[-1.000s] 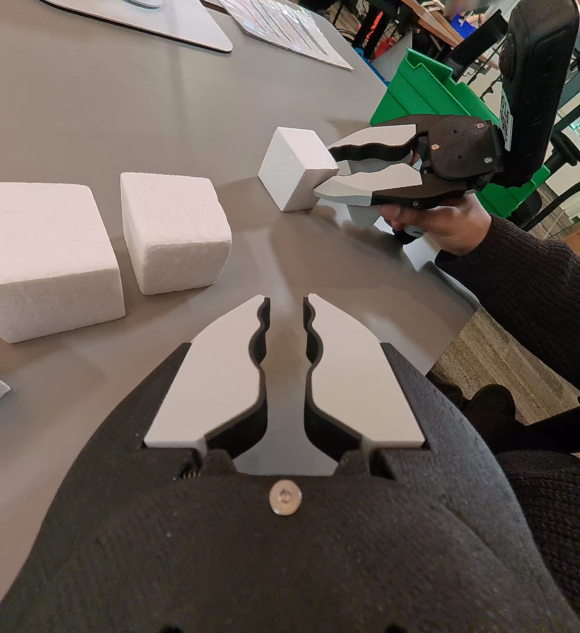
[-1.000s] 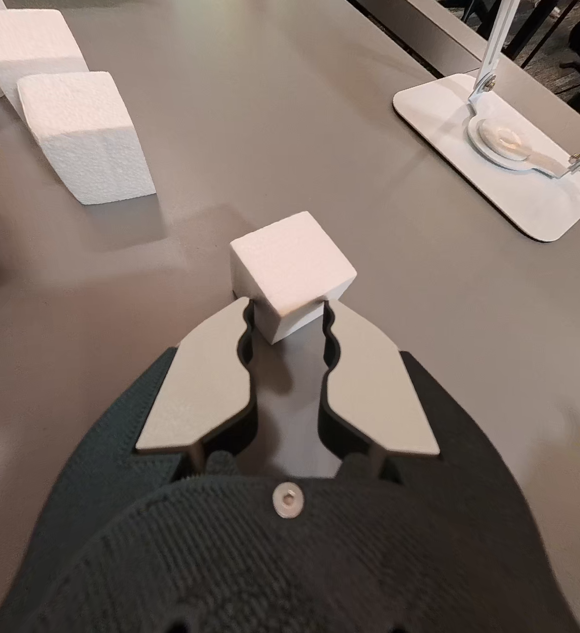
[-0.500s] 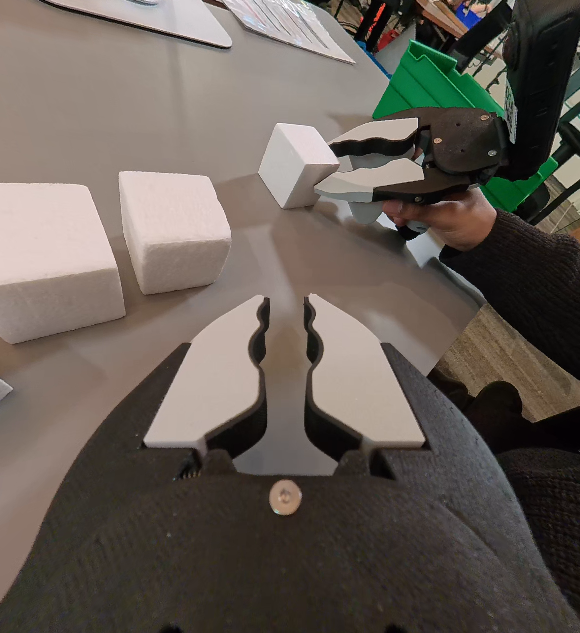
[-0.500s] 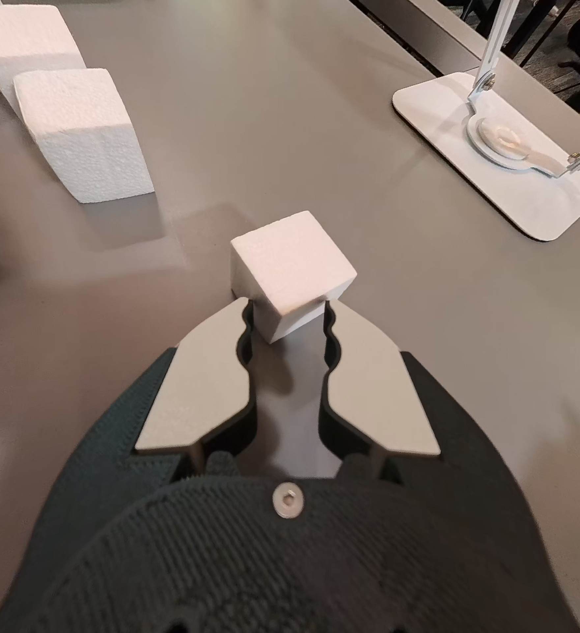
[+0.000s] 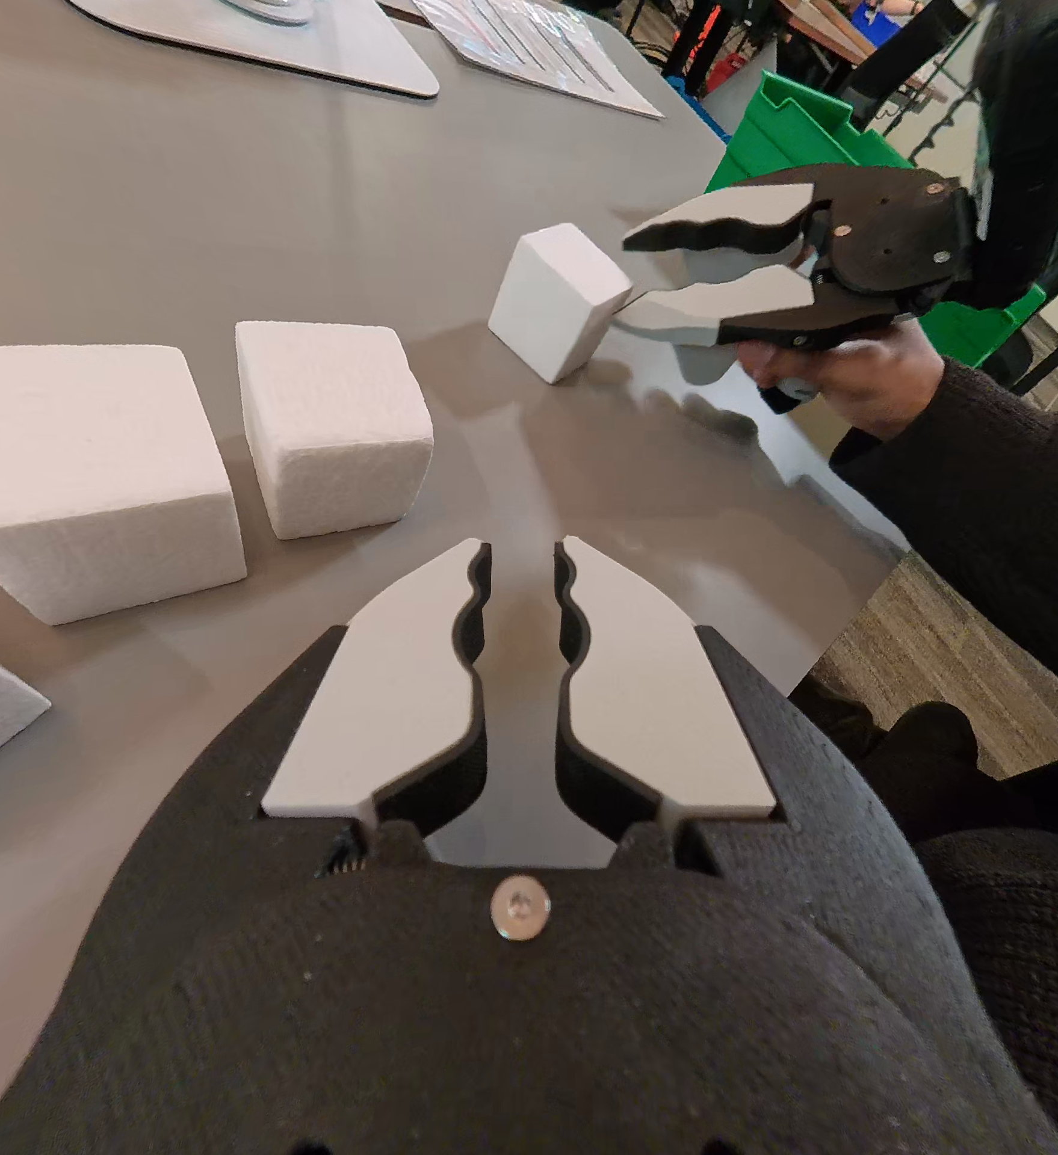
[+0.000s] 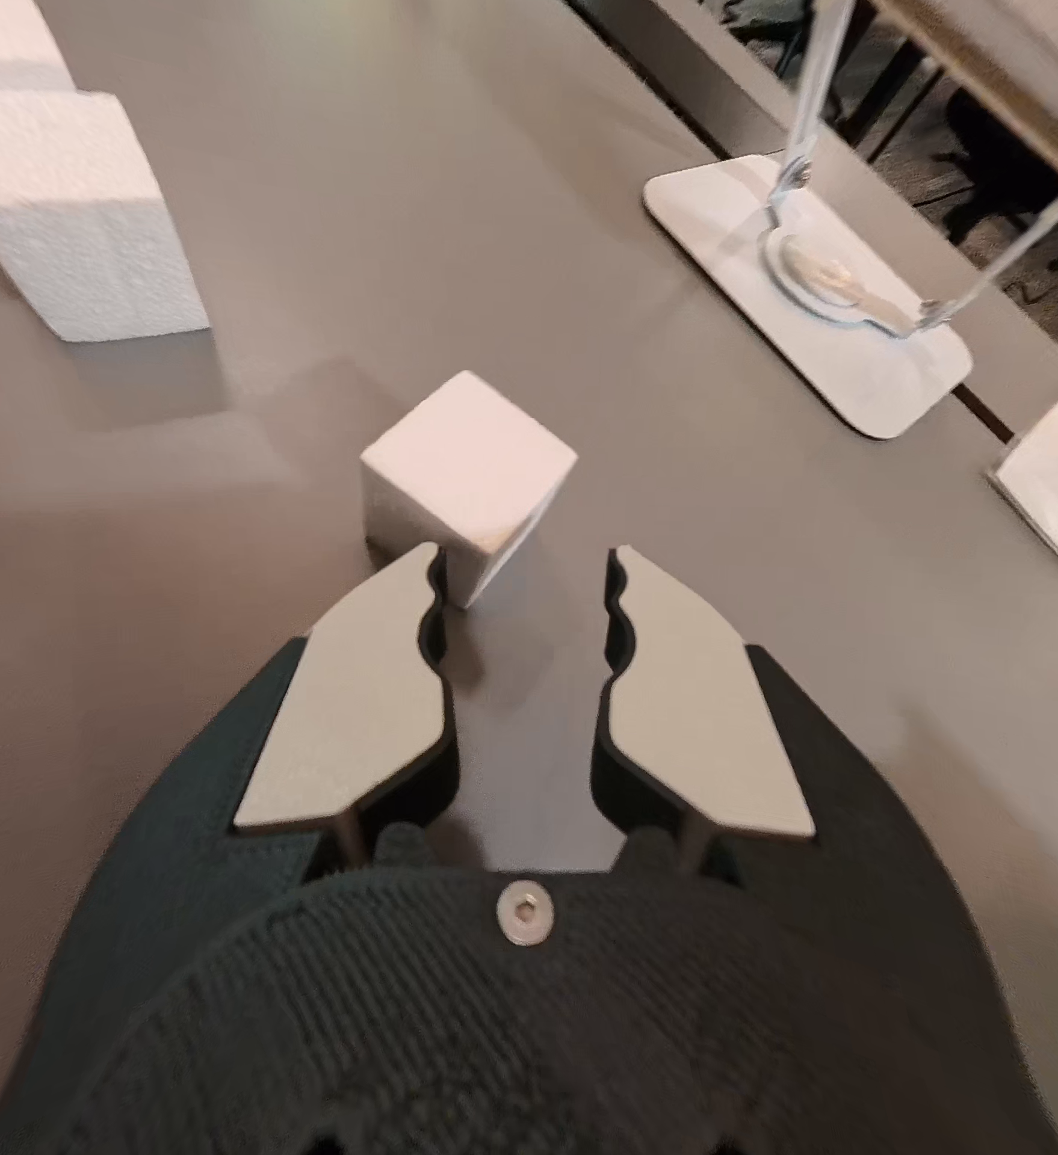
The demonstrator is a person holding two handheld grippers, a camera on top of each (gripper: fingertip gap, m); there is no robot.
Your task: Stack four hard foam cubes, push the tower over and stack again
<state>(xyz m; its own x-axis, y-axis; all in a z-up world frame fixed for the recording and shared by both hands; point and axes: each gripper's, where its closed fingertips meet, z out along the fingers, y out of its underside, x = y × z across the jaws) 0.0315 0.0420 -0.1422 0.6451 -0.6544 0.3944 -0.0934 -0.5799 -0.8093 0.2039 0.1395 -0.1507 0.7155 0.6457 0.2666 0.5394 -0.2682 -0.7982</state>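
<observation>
Now the right gripper (image 6: 523,556) has spread wide, apparently releasing the small foam cube (image 6: 464,475) onto the grey table (image 6: 389,187), while the left gripper (image 5: 517,550) stays narrowly parted, empty.

grey table (image 5: 214,206) | wood-look floor (image 5: 926,650) | green bin (image 5: 789,144)

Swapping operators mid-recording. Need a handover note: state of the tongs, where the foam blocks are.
Left tongs: narrowly open, empty, over bare table near its edge; the medium foam block is nearest.
Right tongs: open wider, empty, tips at the near corner of the small foam cube; contact unclear.
Blocks: the small foam cube sits on the table, ungripped. The medium foam block and large foam block stand side by side farther off.
Nothing is held and nothing is stacked.
</observation>
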